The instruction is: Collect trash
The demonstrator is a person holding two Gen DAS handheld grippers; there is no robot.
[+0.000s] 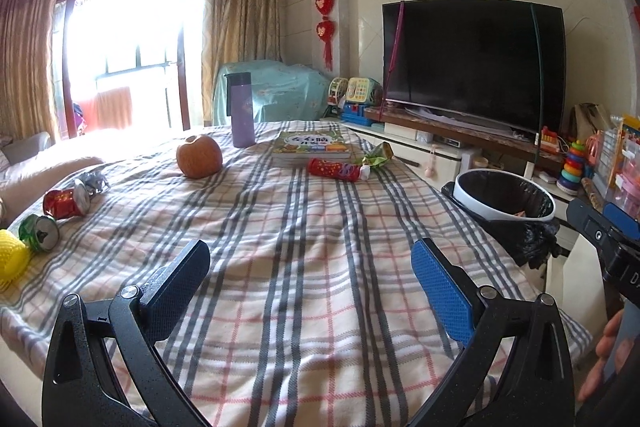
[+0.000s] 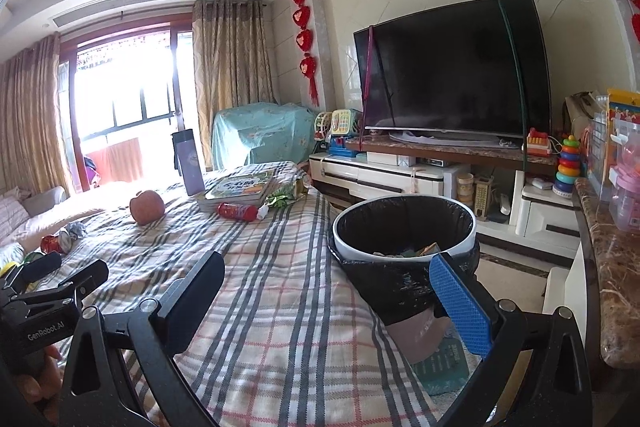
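Left gripper (image 1: 310,279) spread wide, nothing held, right gripper (image 2: 328,297) likewise, bin (image 2: 404,223) beside checked cloth (image 1: 304,247), red can (image 1: 66,203) far left of bin

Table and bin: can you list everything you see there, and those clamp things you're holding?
apple: one, orange-red, mid-table
bottle: one, purple, upright, far end
books: small stack, green cover, far end
snack tube: one, red, lying before the books
wrapper: one, green, crumpled, beside the books
cans: two, red and green, crushed, left edge
foam net: one, yellow, left edge
bin: one, white, black liner, right of the table
left gripper: open, empty
right gripper: open, empty
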